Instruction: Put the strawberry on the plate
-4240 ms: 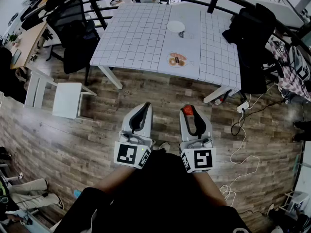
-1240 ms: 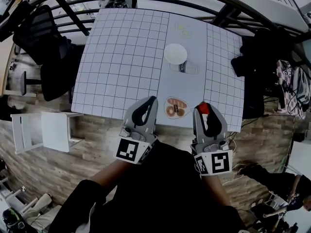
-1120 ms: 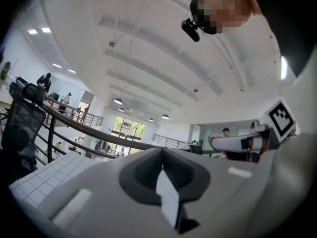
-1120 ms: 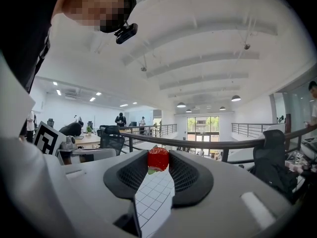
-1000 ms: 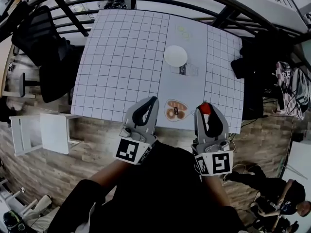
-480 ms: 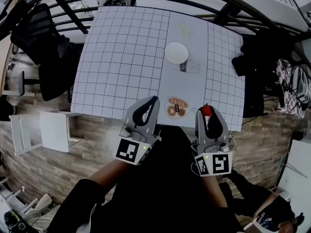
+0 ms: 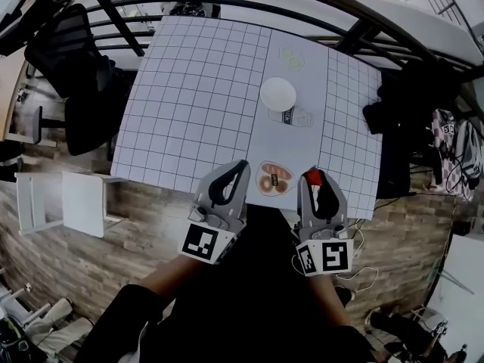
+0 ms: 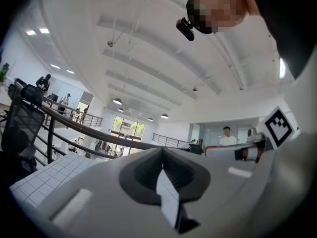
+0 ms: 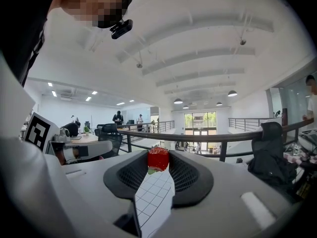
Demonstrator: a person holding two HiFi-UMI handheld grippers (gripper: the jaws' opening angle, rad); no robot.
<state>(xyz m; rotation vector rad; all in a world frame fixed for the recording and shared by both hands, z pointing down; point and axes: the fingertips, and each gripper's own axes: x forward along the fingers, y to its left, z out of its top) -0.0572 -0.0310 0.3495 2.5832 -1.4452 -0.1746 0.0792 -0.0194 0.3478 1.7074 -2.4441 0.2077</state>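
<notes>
Right gripper (image 7: 314, 180) reached table (image 7: 197, 89) edge; strawberry (image 9: 158, 158) half-hidden between its jaws.

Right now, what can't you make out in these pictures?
Head view: contents of the oval dish, too small to tell.
Head view: print on the bottle beside the plate, too small to read.
Right gripper view: the strawberry's sides, covered by the right gripper's pads.

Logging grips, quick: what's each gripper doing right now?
Left gripper: closed, nothing in it.
Right gripper: closed on the strawberry.
</notes>
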